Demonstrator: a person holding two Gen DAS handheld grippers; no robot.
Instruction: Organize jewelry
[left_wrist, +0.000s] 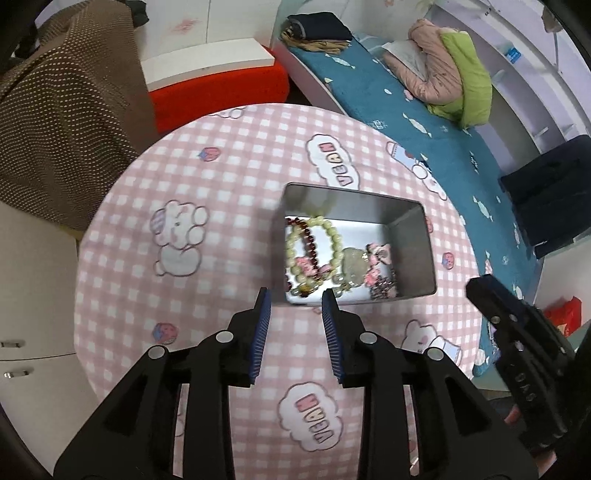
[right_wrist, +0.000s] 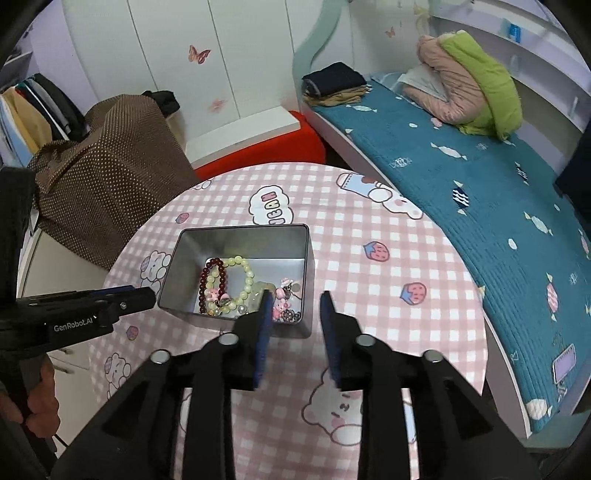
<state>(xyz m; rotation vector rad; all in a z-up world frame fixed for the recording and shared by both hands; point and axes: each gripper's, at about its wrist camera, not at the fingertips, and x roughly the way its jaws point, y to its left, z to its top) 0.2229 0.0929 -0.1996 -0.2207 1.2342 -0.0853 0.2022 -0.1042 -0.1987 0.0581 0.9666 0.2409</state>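
An open silver metal tin (left_wrist: 413, 236) (right_wrist: 184, 266) stands on the round table. Inside lie a pale green bead bracelet (left_wrist: 332, 232) (right_wrist: 245, 273), a dark red bead bracelet (left_wrist: 312, 243) (right_wrist: 203, 284), a jade-coloured pendant (left_wrist: 352, 264) and small pink charms (left_wrist: 380, 254) (right_wrist: 282, 306). My left gripper (left_wrist: 295, 299) is open and empty, just in front of the tin's near edge; it also shows from the side in the right wrist view (right_wrist: 140, 295). My right gripper (right_wrist: 293, 301) is open and empty over the tin's near right corner; it also shows in the left wrist view (left_wrist: 480, 291).
The table wears a pink checked cloth with cartoon prints (left_wrist: 207, 206) (right_wrist: 399, 258). A bed with a teal cover (right_wrist: 498, 206) runs along the right. A brown dotted cloth (right_wrist: 107, 184) and a red stool (left_wrist: 221, 88) stand behind the table.
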